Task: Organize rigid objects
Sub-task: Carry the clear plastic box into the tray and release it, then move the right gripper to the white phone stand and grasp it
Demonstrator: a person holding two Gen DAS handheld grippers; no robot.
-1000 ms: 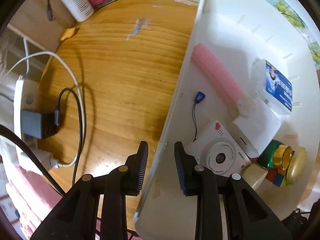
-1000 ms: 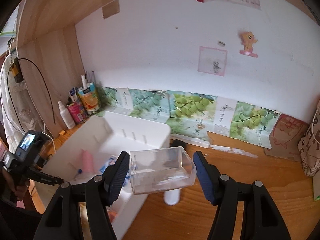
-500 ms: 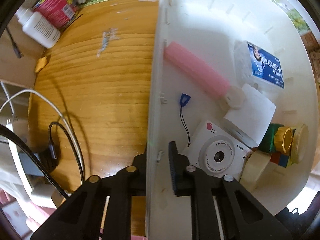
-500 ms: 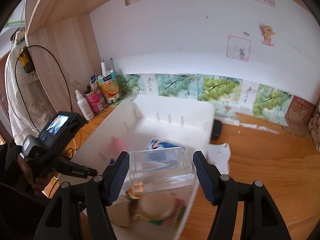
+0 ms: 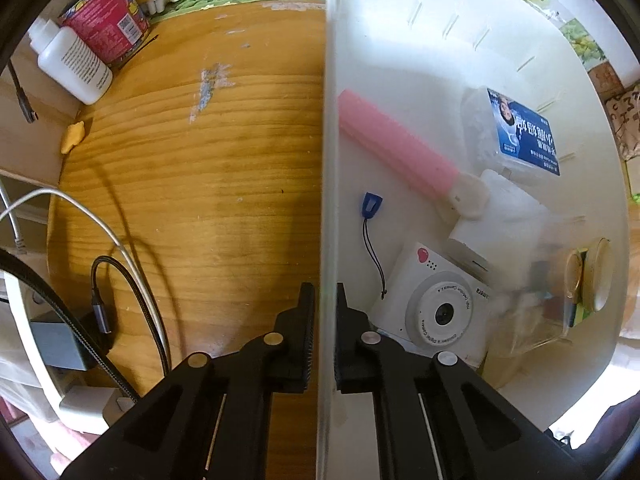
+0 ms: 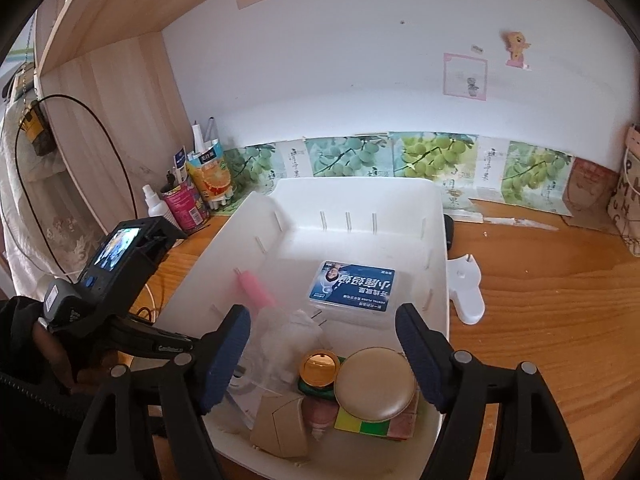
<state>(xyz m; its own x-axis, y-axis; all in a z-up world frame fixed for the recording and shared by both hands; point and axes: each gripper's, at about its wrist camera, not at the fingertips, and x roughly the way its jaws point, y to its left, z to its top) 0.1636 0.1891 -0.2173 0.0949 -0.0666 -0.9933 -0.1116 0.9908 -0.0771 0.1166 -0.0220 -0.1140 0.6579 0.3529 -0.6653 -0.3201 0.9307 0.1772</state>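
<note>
Wooden desk (image 5: 192, 168), white bin (image 5: 325, 160) lengthwise toward wall, left claw (image 5: 325, 308) clamped on its rim, right claw (image 6: 322, 344) opening, empty.

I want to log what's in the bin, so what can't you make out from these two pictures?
- Clear plastic box: blurred in both views; its resting place is uncertain.
- Items under the round tan lid: covered by it in the right wrist view.
- White camera: absent from the right wrist view.
- Print on the blue-labelled case: too small.
</note>
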